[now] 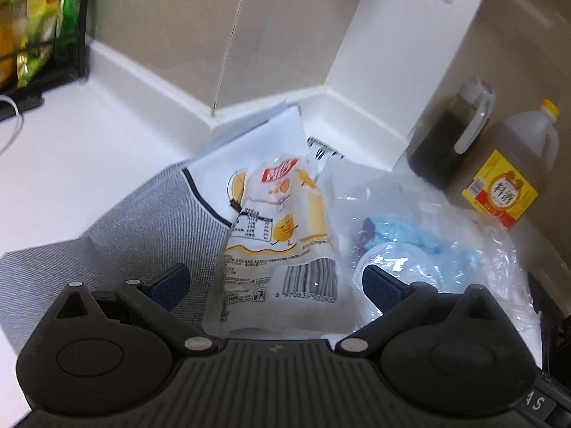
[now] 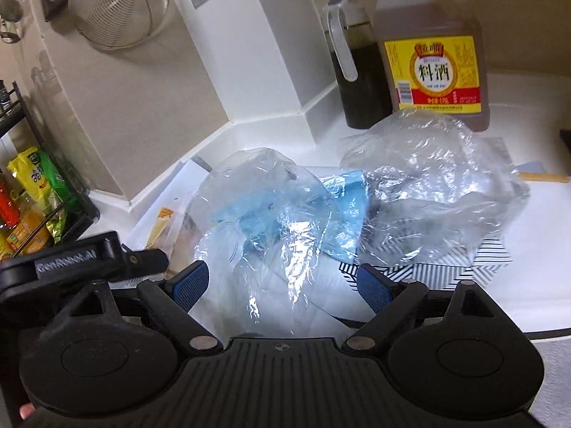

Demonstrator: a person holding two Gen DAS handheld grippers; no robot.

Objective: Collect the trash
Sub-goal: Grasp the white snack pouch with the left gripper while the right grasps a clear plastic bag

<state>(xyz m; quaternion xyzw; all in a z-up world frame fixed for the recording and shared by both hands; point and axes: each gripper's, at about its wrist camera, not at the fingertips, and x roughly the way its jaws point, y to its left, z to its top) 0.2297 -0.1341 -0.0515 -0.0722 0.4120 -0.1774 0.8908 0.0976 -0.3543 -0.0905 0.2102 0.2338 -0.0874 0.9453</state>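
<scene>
Nothing collected yet, as far as these views show: all the rubbish lies loose in the corner of the white countertop (image 1: 89,135), and no bin or collecting bag is in sight, so you cannot tell where it is meant to go. Your left gripper (image 1: 274,287) has its blue-padded jaws spread wide and empty; the printed white-and-yellow plastic snack wrapper (image 1: 282,239) lies in the gap between them, at 12 o'clock from the tool, with neither pad pressing it. The wrapper rests partly on a grey woven cloth (image 1: 142,221) and on a flat white printed package (image 1: 264,142) behind it. Your right gripper (image 2: 282,285) is likewise wide open with nothing held; crumpled clear plastic film with a blue piece inside (image 2: 264,207) sits at its 12 o'clock, its near edge trailing down between the fingers, untouched as far as you can judge. A second crumpled clear plastic bag (image 2: 431,185) lies at 1 o'clock from that tool, over a black-and-white striped sheet (image 2: 460,260). Leave the dark bottle with a clear handle (image 2: 360,71) and the big amber jug with a yellow label (image 2: 431,57) at 1 o'clock behind the film; likely pantry goods, not trash. Judgement: you are at the start, both tools lined up for a first pick. Left to do: wrapper, both film bundles, likely the flat papers under them.
</scene>
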